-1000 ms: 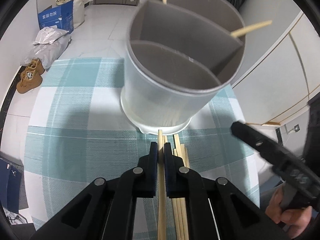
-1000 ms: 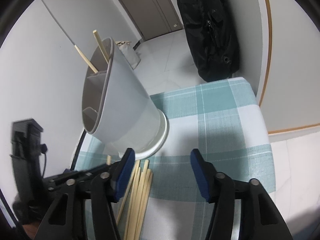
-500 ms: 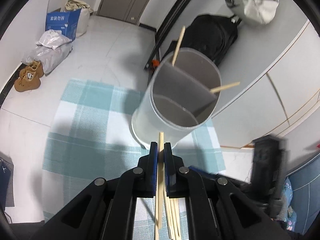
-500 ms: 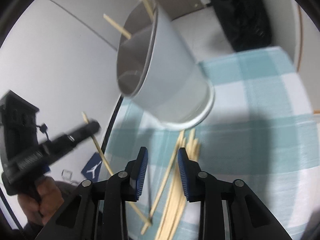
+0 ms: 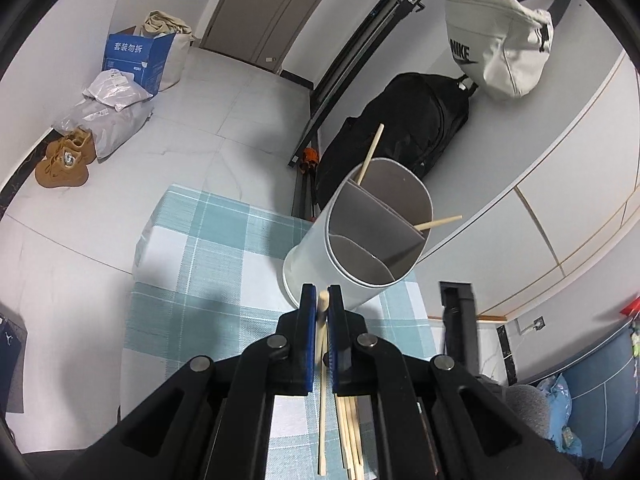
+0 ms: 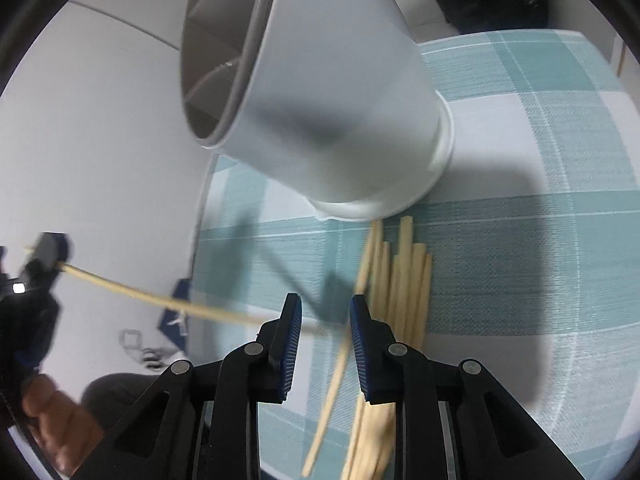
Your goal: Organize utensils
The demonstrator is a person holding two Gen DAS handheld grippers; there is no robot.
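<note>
Your left gripper point(image 5: 323, 308) has its fingers pinching a single chopstick point(image 5: 322, 380), which runs down the centre of the left wrist view, its tip level with the fingertips. Just above them stands the white utensil holder point(image 5: 320, 256) on the checked worktop point(image 5: 192, 264); two chopsticks point(image 5: 370, 154) lean out of its far compartment. Your right gripper point(image 6: 325, 312) sits at lower centre of its own view, its fingers closing with one loose chopstick point(image 6: 334, 384) slanting between them; I cannot tell whether the pads touch it. The remaining chopstick pile point(image 6: 404, 276) lies just right of those fingers, its ends near the holder's base.
</note>
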